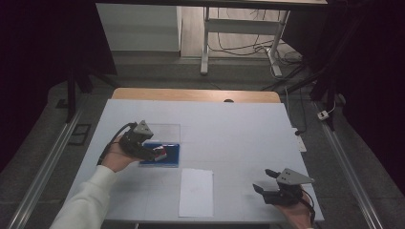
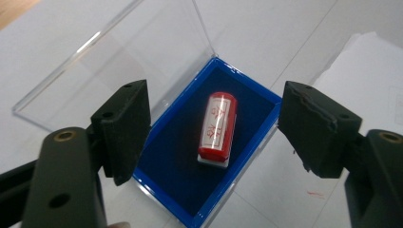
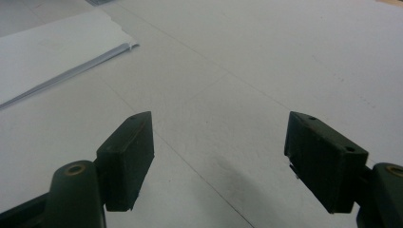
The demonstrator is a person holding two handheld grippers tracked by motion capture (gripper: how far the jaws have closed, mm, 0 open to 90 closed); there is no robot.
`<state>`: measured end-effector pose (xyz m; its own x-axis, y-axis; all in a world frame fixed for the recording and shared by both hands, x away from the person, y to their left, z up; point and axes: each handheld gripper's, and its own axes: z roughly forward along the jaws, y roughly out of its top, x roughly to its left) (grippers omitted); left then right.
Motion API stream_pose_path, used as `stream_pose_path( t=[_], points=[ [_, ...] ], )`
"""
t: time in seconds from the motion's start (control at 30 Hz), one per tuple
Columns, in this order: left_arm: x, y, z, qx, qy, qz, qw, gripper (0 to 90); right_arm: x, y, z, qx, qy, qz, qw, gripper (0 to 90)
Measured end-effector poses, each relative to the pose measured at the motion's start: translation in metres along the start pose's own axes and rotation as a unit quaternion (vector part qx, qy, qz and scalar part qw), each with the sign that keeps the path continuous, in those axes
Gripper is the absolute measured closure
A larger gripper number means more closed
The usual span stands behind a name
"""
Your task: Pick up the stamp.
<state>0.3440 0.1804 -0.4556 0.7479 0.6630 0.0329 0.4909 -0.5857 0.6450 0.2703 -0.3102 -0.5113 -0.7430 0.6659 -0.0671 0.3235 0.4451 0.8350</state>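
A red cylindrical stamp (image 2: pixel 217 129) with a white label lies on its side in a shallow blue-lined box (image 2: pixel 176 166). The box's clear lid (image 2: pixel 119 57) lies flat, swung back on the table. My left gripper (image 2: pixel 214 126) hovers just above the box, open, its jaws wide on either side of the stamp without touching it. In the high view that left gripper (image 1: pixel 154 153) sits over the blue box (image 1: pixel 172 156) at the table's left. My right gripper (image 1: pixel 266 180) rests low near the front right, open with nothing between its jaws, as its own view of the right gripper (image 3: pixel 218 161) confirms.
A white sheet of paper (image 1: pixel 196 192) lies at the front middle of the white-covered table (image 1: pixel 229 133); its edge (image 3: pixel 62 47) appears in the right gripper view. Beyond the table stand a desk frame (image 1: pixel 239 33) and loose cables on the floor.
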Motion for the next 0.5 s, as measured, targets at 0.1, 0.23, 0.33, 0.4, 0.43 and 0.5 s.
stream_pose_path(
  t=[0.1,0.23,0.33,0.4,0.43,0.5],
  points=[
    [-0.001,0.002,0.005,0.007,-0.005,0.006,0.9999,29.8,0.000,0.000,0.001,0.004,0.002,-0.002,1.0000,24.8],
    [0.000,0.002,0.012,0.022,-0.014,0.010,0.9996,34.1,0.000,-0.001,0.001,0.007,-0.001,-0.002,1.0000,25.0],
    [0.002,0.002,0.016,0.030,-0.020,0.008,0.9993,37.2,0.000,-0.001,0.001,0.009,-0.001,-0.002,1.0000,25.1],
    [0.003,0.001,0.018,0.036,-0.022,0.008,0.9991,41.9,0.000,-0.001,0.001,0.008,0.001,-0.002,1.0000,25.3],
    [0.004,0.001,0.019,0.038,-0.024,0.008,0.9990,44.0,0.000,-0.001,0.001,0.008,0.001,-0.002,1.0000,25.3],
    [0.005,0.001,0.021,0.042,-0.028,0.010,0.9987,47.1,0.000,-0.001,0.001,0.009,0.001,-0.002,1.0000,25.4]
  ],
)
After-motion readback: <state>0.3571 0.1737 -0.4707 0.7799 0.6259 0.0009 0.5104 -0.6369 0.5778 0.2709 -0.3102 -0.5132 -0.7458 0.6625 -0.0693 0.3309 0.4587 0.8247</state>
